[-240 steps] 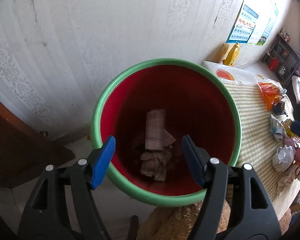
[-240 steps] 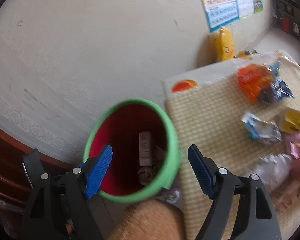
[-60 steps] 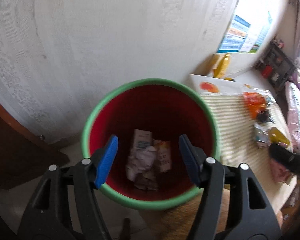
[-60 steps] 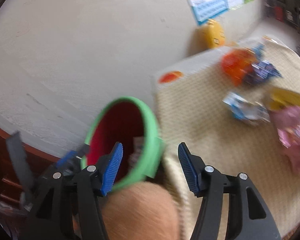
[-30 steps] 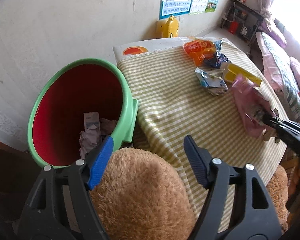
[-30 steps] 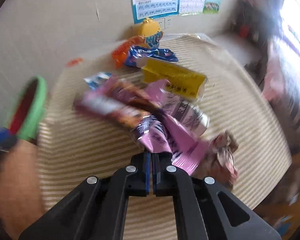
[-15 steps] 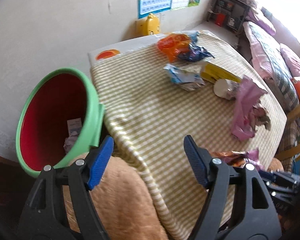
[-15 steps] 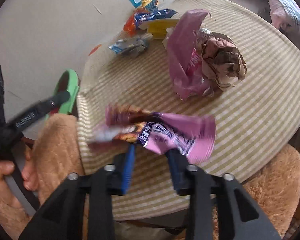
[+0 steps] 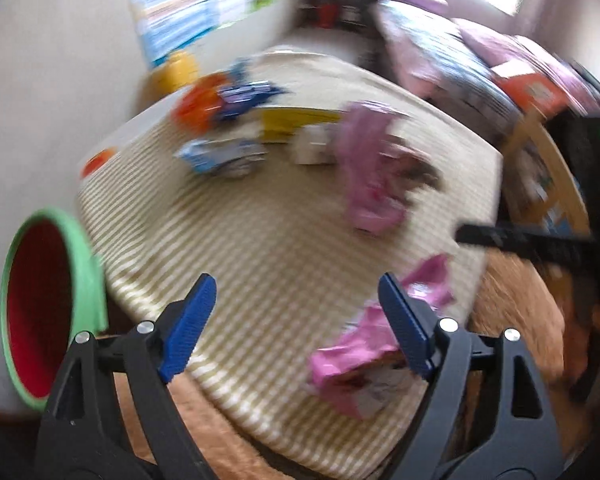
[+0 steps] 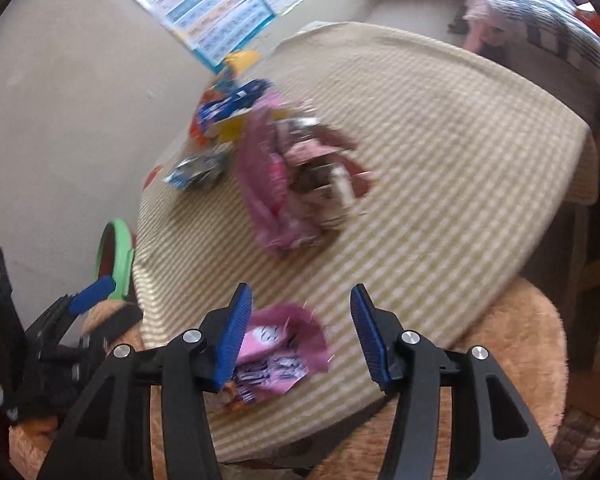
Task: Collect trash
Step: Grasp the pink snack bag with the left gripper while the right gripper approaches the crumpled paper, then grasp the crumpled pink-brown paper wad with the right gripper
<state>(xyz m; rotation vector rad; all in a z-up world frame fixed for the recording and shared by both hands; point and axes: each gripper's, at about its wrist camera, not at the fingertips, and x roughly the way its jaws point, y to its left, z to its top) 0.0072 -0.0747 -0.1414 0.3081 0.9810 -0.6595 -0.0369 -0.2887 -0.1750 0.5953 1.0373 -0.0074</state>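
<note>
I held my right gripper (image 10: 298, 334) with its blue pads spread apart over the near edge of the table (image 10: 460, 184), gripping nothing. A pink snack wrapper (image 10: 278, 356) lay flat on the checked cloth right at that near edge, just under and beside my left-hand pad, partly hidden by it; whether the pad touched it I could not tell. My left gripper (image 9: 296, 328) was also wide open and empty, hovering over the same near edge, with the pink snack wrapper (image 9: 364, 352) showing below its right-hand pad.

Toward the middle of the table sat a crumpled pink bag (image 10: 272, 184) bunched together with brown crumpled paper (image 10: 320, 172). Farther back, near the far edge by the wall, lay a blue and white wrapper (image 10: 198, 172), a yellow packet (image 9: 292, 122) and an orange and blue pile of wrappers (image 9: 224, 100), all blurred.

The green-rimmed red bin (image 9: 44, 304) stood off the table's left edge, close against it, its mouth tipped toward me.
</note>
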